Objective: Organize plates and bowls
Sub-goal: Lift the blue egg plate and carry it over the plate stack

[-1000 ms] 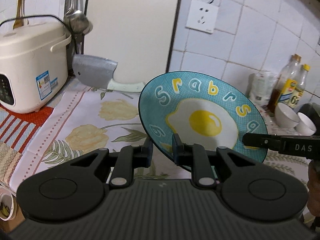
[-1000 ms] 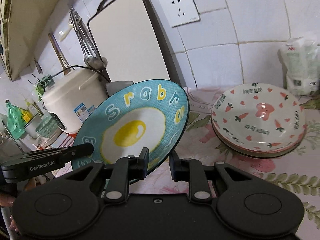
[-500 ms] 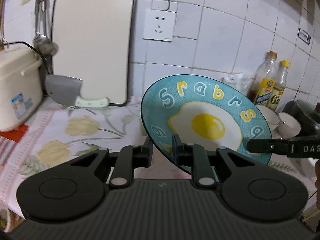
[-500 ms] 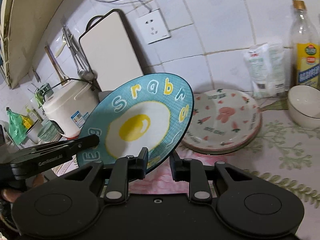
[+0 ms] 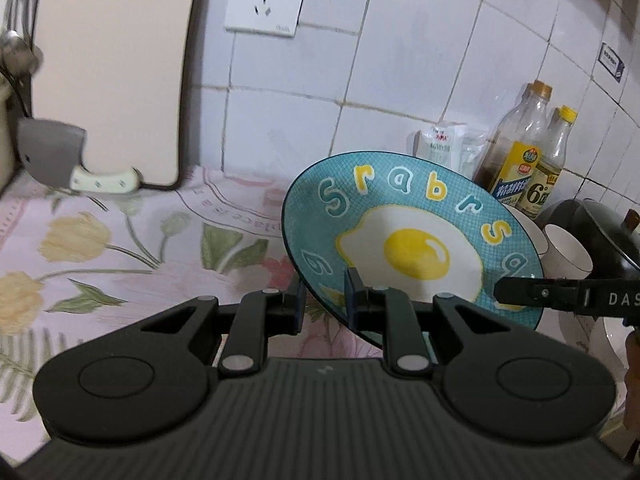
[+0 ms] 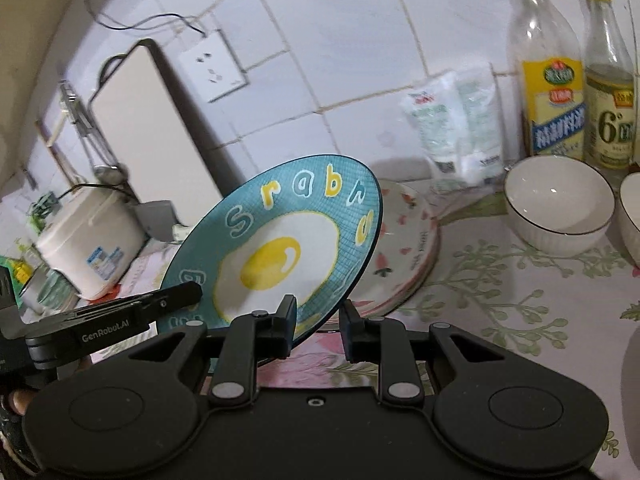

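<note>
The worktop (image 6: pixel 520 320), covered in a floral cloth, is carrying a stack of pink-patterned plates (image 6: pixel 412 248) near the tiled wall, with 2 white bowls (image 6: pixel 556 208) to its right. The blue fried-egg plate (image 5: pixel 412 236) is hanging tilted in the air above the cloth, partly in front of that stack in the right wrist view. The left hand-held gripper (image 5: pixel 323 298) is pinching the plate's near rim, its fingers (image 5: pixel 354 294) narrowed to the rim with one on each face. The right hand-held gripper (image 6: pixel 318 320) is clamping the opposite rim the same way, fingers (image 6: pixel 286 316) narrowed onto the edge. Behind the bowls, 2 bottles (image 6: pixel 552 80) are standing against the wall.
</note>
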